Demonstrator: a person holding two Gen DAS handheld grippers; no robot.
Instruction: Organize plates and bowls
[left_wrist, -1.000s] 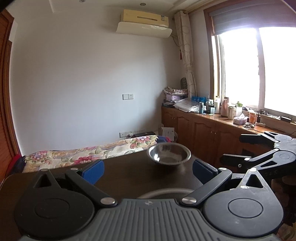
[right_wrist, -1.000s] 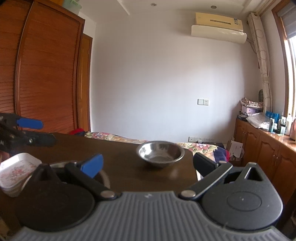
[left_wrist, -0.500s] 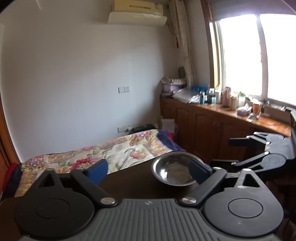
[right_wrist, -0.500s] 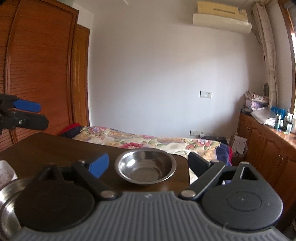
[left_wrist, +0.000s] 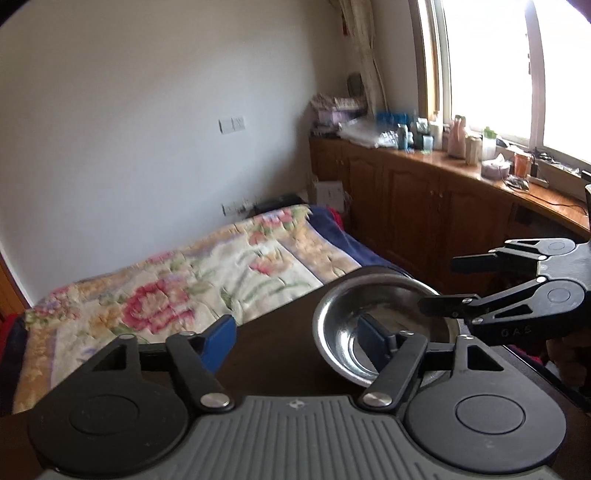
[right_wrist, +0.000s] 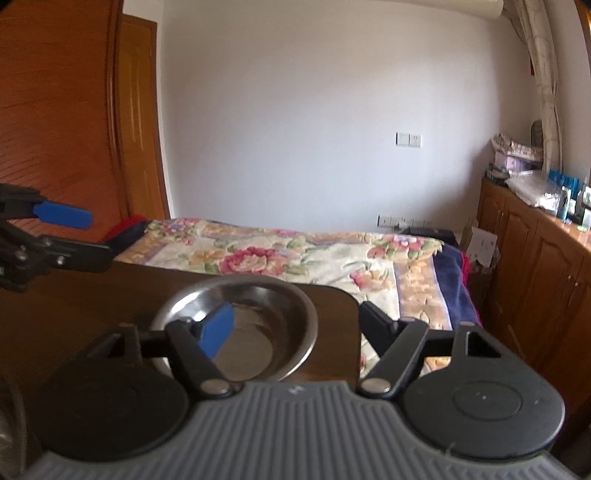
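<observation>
A steel bowl (left_wrist: 369, 317) (right_wrist: 258, 325) sits upright near the far right corner of the dark wooden table (left_wrist: 280, 350) (right_wrist: 110, 291). My left gripper (left_wrist: 299, 336) is open, its right finger over the bowl's left part and its left finger over the table. My right gripper (right_wrist: 299, 328) is open, with its left finger above the bowl's inside and its right finger beyond the bowl's right rim. Each gripper shows in the other's view: the right one (left_wrist: 443, 288) over the bowl's right rim, the left one (right_wrist: 88, 240) at the left.
A bed with a floral quilt (left_wrist: 192, 280) (right_wrist: 295, 254) lies just past the table's far edge. Wooden cabinets (left_wrist: 443, 206) with bottles run under the window at right. A wooden wardrobe (right_wrist: 74, 129) stands at left. A steel rim (right_wrist: 11, 413) shows at the lower left.
Both grippers have moved forward and lower toward the steel bowl, which now lies partly between the right gripper's fingers. The white patterned dish seen earlier has left the right view.
</observation>
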